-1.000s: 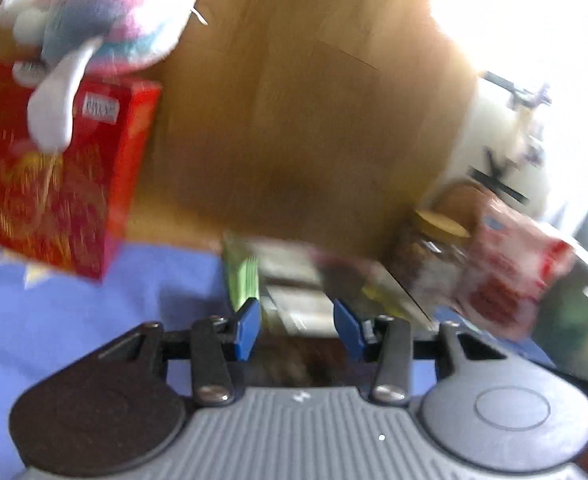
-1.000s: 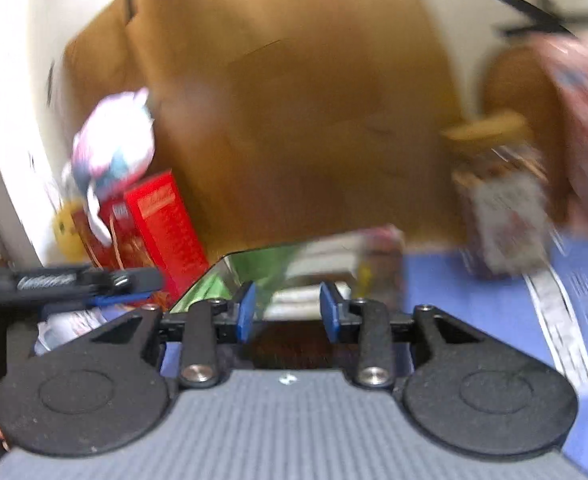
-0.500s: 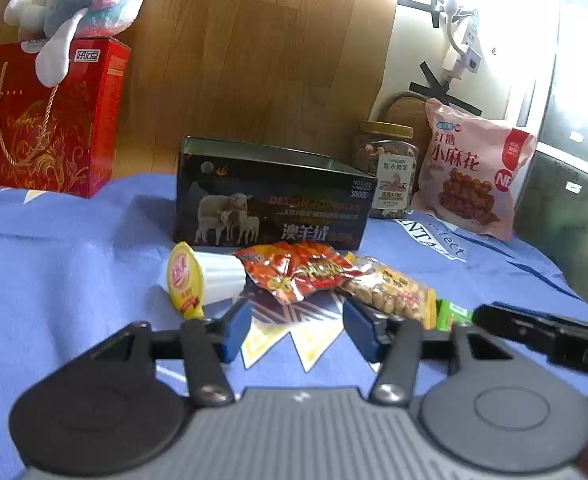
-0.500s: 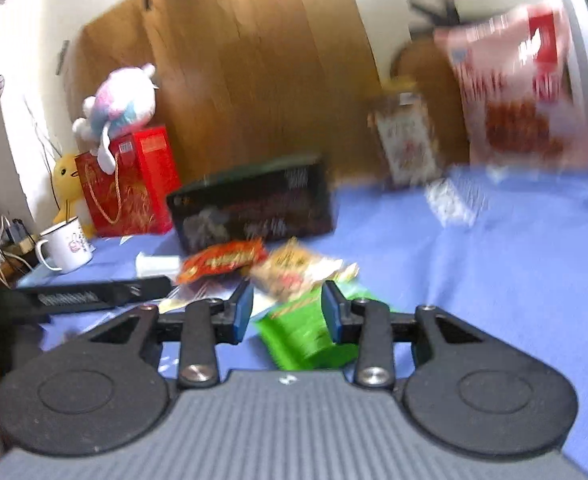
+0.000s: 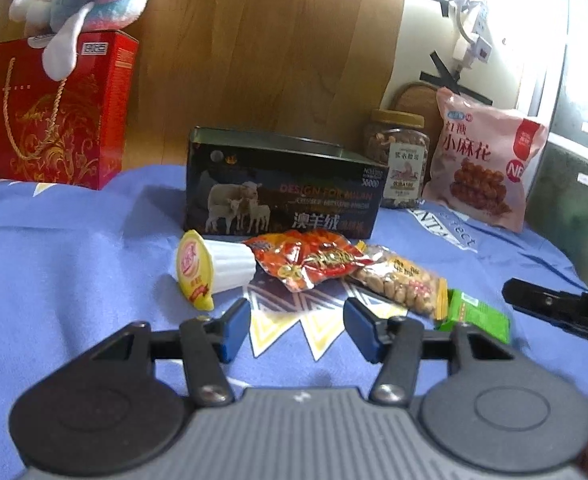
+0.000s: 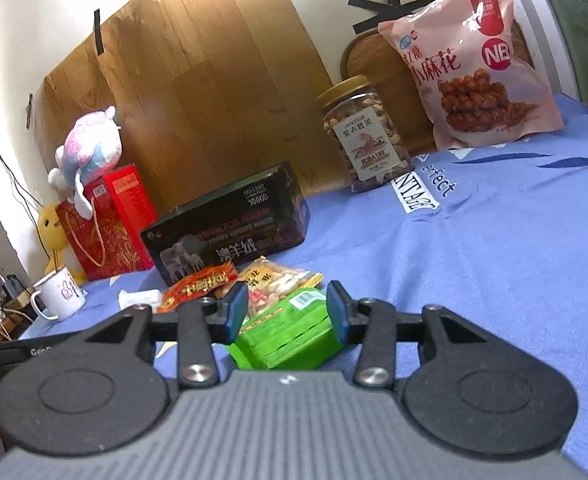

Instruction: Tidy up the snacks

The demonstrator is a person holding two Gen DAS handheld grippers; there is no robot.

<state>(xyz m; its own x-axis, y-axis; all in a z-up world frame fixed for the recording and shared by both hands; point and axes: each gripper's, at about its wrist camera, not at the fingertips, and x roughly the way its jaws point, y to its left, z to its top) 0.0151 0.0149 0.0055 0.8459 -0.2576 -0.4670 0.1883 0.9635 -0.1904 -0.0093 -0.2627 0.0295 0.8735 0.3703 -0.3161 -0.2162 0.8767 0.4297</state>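
Small snacks lie on the blue cloth in front of a dark open box (image 5: 281, 196): a white jelly cup (image 5: 213, 270) on its side, a red packet (image 5: 310, 258), a clear peanut packet (image 5: 398, 278) and a green packet (image 5: 474, 314). My left gripper (image 5: 297, 328) is open and empty, just short of the cup and red packet. My right gripper (image 6: 287, 312) is open, its jaws on either side of the green packet (image 6: 289, 332), which lies on the cloth. The box (image 6: 229, 236), red packet (image 6: 197, 284) and peanut packet (image 6: 273, 280) also show in the right wrist view.
A nut jar (image 5: 398, 164) and a pink snack bag (image 5: 482, 164) stand at the back right. A red gift bag (image 5: 57, 116) with a plush toy (image 5: 85, 0) on top stands back left. A white mug (image 6: 55, 296) sits at the left edge.
Both grippers have pulled back and dropped from close to the box down to the loose snacks. The right gripper has come around the green packet.
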